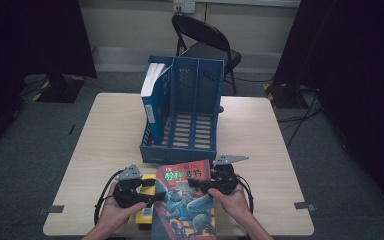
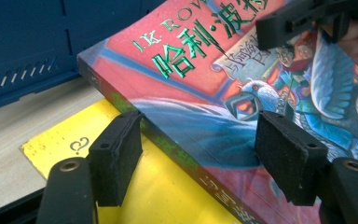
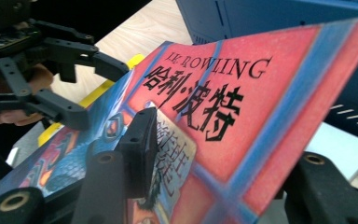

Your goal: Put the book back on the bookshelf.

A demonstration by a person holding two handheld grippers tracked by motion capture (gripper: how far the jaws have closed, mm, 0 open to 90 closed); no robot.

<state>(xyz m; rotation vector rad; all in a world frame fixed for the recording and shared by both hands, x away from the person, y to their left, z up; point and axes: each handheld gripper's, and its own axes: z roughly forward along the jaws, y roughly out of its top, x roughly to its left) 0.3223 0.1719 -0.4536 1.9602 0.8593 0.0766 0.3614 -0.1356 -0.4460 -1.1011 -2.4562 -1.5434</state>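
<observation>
On the table (image 1: 105,135) stands a blue file rack (image 1: 182,112), beyond both sets of jaws, with a blue book (image 1: 152,95) upright in its left slot. A red paperback (image 1: 185,200) sits between the two grippers, its right side raised off a yellow book (image 1: 145,197) beneath. The right gripper (image 3: 214,182) has its jaws clamped on the paperback's right edge, one pad on the cover. The left gripper (image 2: 198,156) has its jaws apart, straddling the paperback's spine without pressing it.
</observation>
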